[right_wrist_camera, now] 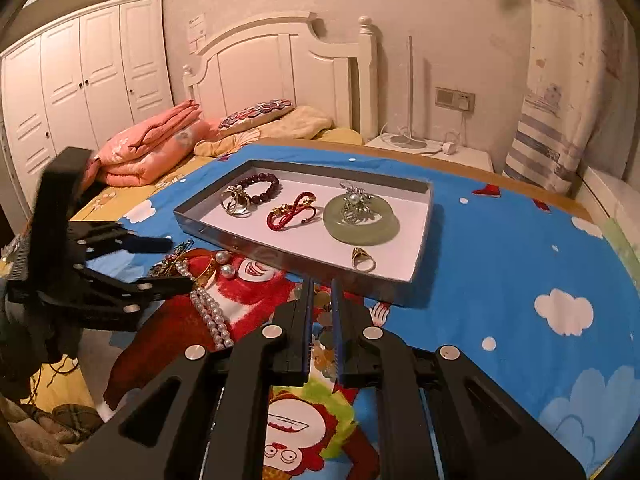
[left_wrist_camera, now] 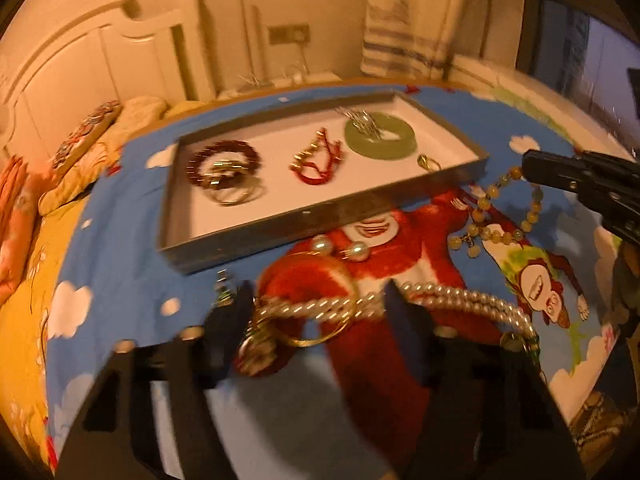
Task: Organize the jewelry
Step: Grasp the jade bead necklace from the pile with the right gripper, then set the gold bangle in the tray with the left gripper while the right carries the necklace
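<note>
On the blue cloth before the tray [left_wrist_camera: 320, 216], sorting half done, left tongs [left_wrist_camera: 316, 312] part-open astride gold bangle [left_wrist_camera: 320, 300] and pearl necklace [left_wrist_camera: 460, 300], gripping nothing, right tongs [right_wrist_camera: 322, 292] closed empty; next, probably: pinch bangle, lift into tray.

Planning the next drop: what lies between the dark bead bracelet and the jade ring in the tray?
The red cord bracelet, seen in both wrist views.

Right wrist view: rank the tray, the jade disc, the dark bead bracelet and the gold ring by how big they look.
1. tray
2. jade disc
3. dark bead bracelet, slightly smaller than the disc, though farther from the camera, so unsure
4. gold ring
</note>
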`<state>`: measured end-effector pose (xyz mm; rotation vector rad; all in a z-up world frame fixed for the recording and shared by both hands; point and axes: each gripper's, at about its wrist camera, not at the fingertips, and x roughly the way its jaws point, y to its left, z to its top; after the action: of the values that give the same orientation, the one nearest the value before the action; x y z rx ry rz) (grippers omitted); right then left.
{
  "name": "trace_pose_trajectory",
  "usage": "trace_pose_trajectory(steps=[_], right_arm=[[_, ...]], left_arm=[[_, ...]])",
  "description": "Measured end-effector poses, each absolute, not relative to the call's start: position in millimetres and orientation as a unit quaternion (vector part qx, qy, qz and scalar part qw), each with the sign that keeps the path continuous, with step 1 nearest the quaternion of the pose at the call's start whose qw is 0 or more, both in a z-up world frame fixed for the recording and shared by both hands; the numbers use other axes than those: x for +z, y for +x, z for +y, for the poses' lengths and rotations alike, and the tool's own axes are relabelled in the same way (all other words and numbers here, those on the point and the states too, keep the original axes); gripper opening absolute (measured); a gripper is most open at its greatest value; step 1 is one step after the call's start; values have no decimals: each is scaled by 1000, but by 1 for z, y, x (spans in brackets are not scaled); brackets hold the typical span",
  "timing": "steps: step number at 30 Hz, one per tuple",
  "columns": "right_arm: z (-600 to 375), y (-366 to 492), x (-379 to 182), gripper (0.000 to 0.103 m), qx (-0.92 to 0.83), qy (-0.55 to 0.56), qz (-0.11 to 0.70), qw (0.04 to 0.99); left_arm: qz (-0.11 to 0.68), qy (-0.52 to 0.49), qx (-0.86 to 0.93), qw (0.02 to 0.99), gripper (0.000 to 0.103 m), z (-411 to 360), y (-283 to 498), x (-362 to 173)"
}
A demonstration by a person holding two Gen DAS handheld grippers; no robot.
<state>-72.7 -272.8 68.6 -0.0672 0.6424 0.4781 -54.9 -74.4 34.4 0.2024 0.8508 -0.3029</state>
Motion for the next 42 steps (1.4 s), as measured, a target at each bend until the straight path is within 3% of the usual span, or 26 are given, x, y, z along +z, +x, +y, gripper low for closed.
trace_pose_trajectory(steps=[6, 9, 16, 28, 42], right_arm=[[-273, -77, 57, 9, 234, -30, 322, 917], [-273, -75, 52, 9, 232, -25, 330, 915], [-276, -72, 50, 9, 222, -14, 339, 914], [-267, -74, 46, 9, 199, -46, 346, 916], [-269, -81, 84, 9, 199, -52, 296, 933]], left_arm=[[441, 99, -148, 880, 29, -84, -35, 21], [446, 104, -149, 877, 27, -87, -33, 20], [447, 89, -161, 875, 4, -87, -34, 22], [391, 47, -150, 907, 4, -71, -60, 55], [346, 40, -123, 929, 4, -43, -72, 90]])
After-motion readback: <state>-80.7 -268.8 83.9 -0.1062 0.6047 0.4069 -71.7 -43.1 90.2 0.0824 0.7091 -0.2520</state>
